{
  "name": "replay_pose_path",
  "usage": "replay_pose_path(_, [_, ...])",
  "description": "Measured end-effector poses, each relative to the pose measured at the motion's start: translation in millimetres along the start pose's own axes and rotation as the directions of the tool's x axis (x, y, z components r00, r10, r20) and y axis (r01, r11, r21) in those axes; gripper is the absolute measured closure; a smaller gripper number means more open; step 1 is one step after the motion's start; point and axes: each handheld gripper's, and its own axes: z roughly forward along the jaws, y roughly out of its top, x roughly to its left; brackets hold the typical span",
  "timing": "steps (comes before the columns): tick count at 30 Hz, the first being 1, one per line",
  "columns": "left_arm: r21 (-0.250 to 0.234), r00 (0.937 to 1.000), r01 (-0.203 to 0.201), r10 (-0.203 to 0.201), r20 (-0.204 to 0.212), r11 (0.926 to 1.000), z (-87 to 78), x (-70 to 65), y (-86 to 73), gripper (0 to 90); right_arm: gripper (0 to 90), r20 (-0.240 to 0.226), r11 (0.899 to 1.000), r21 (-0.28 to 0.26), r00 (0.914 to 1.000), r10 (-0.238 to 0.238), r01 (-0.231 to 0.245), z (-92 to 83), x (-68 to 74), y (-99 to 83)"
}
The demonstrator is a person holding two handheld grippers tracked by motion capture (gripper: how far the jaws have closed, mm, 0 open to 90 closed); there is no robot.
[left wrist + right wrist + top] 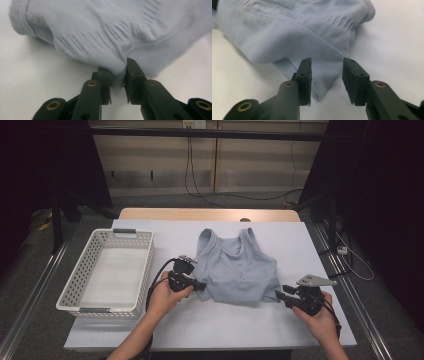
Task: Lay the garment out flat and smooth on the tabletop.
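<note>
A pale blue ribbed tank top (235,267) lies flat in the middle of the white table, straps toward the far side. My left gripper (202,285) is at the garment's lower left corner. In the left gripper view its jaws (117,75) pinch a bunched fold of the top (100,32) between the pads. My right gripper (281,292) sits at the lower right corner. In the right gripper view its jaws (327,75) stand apart, with the hem of the top (299,32) lying under and between them, not pressed.
A white plastic basket (70,285) with nothing in it stands at the left of the table. The white table cover (225,325) runs to the near edge. A wooden table edge (210,214) shows behind, with cables on the floor beyond.
</note>
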Motion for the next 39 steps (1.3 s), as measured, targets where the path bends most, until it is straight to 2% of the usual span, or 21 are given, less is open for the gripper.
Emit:
replay_pose_path(3, [-0.033,0.9993,0.021,-0.02,0.032,0.9992,-15.3,-1.6,-0.7,77.7,57.9,0.006,1.0,-0.012,0.9999,0.014,-0.014,-0.8,-3.2,1.7])
replay_pose_path(6, [-0.038,0.9991,0.024,-0.023,0.035,0.999,-21.3,-2.0,-2.5,77.7,56.0,0.003,1.0,-0.018,0.9998,0.022,-0.022,0.9,-5.4,4.0])
replay_pose_path(10, [-0.047,0.9987,0.049,-0.048,0.016,0.9977,-24.2,1.9,-6.3,77.7,52.5,0.002,0.999,-0.03,0.9995,0.032,-0.032,5.4,-6.5,9.3])
replay_pose_path(12, [-0.027,0.999,0.045,-0.045,-0.005,0.9986,-23.2,3.5,-9.3,77.7,49.9,0.003,0.999,-0.035,0.9992,0.04,-0.04,7.2,-9.6,12.7])
replay_pose_path(16, [-0.015,0.9985,0.051,-0.051,-0.019,0.9986,-20.9,5.4,-14.1,77.7,46.5,0.019,0.995,-0.062,0.9965,0.082,-0.081,7.8,-18.4,18.4])
replay_pose_path(18, [-0.01,0.9983,0.056,-0.056,-0.019,0.9984,-18.9,6.0,-15.7,77.8,41.8,0.025,0.993,-0.056,0.9945,0.102,-0.101,11.1,-19.4,19.5])
replay_pose_path(20, [-0.003,0.9983,0.055,-0.055,-0.022,0.9985,-18.1,6.7,-15.9,77.7,41.6,-0.003,0.993,-0.039,0.9942,0.108,-0.108,17.7,-17.0,19.9])
replay_pose_path(23, [-0.002,0.998,0.058,-0.058,-0.026,0.9983,-16.9,6.5,-15.4,77.8,42.7,-0.009,0.997,0.009,0.9965,0.083,-0.083,32.1,-7.3,21.5])
replay_pose_path(25, [0.007,0.9978,0.059,-0.059,-0.031,0.9982,-15.7,7.2,-15.7,77.9,43.1,0.022,0.996,0.06,0.9981,0.058,-0.059,43.5,-0.5,21.9])
replay_pose_path(27, [0.017,0.9971,0.065,-0.064,-0.04,0.9977,-14.1,8.0,-17.3,78.0,46.3,0.053,0.995,0.094,0.9979,0.037,-0.042,54.0,4.1,19.9])
replay_pose_path(28, [0.02,0.9968,0.07,-0.07,-0.04,0.9973,-13.6,8.5,-18.2,78.0,61.3,0.045,0.996,0.086,0.9985,0.03,-0.034,54.6,5.3,20.7])
replay_pose_path(29, [0.018,0.9968,0.07,-0.07,-0.039,0.9974,-13.6,9.0,-19.1,78.0,73.2,0.0,0.995,0.094,0.9995,0.031,-0.031,53.8,5.4,22.8])
replay_pose_path(31, [0.01,0.9968,0.072,-0.071,-0.036,0.9974,-14.7,9.4,-19.9,77.9,83.6,-0.015,0.994,0.104,0.9995,0.029,-0.027,50.5,5.7,24.9])
replay_pose_path(33, [-0.003,0.9971,0.07,-0.07,-0.03,0.9976,-17.6,9.2,-19.8,77.4,85.2,-0.041,0.994,0.1,0.9982,0.045,-0.04,44.6,3.3,25.7])
replay_pose_path(36, [-0.029,0.9972,0.073,-0.073,-0.015,0.9969,-23.4,8.5,-18.5,77.1,85.6,-0.04,0.996,0.05,0.9967,0.071,-0.069,25.9,-2.5,26.6])
replay_pose_path(39, [-0.046,0.9965,0.083,-0.082,0.017,0.9955,-27.2,7.6,-16.9,75.9,85.7,-0.056,0.996,0.009,0.9947,0.087,-0.086,5.0,-7.2,25.7])
